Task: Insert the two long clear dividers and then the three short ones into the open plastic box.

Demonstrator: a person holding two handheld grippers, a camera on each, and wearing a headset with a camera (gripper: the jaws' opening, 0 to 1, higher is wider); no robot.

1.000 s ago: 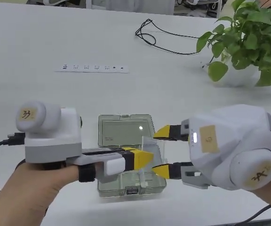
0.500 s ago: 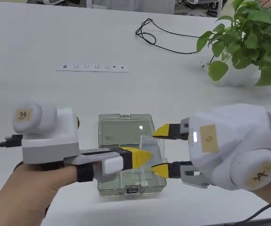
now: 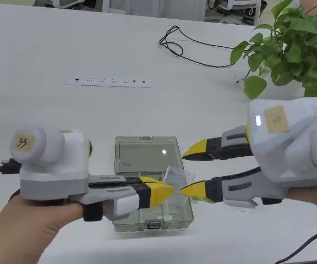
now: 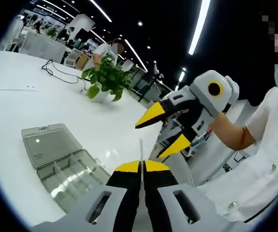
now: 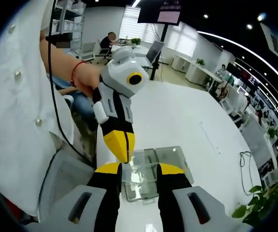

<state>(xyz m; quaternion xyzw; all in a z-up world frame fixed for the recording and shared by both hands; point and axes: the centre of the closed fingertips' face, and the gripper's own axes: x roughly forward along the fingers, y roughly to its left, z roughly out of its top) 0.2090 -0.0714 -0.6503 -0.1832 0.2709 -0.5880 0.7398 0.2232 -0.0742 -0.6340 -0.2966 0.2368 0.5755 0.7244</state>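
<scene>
The right tool (image 3: 192, 169) has swung up and back toward the right edge of the tabletop (image 3: 92, 49), with its jaws wide apart and gripping nothing. The left tool (image 3: 167, 190) stays pinched shut on a clear divider (image 3: 176, 177) above the open box (image 3: 172, 221) by the near edge. The handover looks done, and seating comes next. The left tool's sticker (image 3: 22, 143) reads 33.

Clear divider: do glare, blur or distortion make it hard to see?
Head view: sharp, one small glare spot on the box lid; the clear divider looks faint. Left gripper view: fisheye bending, divider edge-on as a thin line. Right gripper view: fisheye too, divider hard to make out.
</scene>
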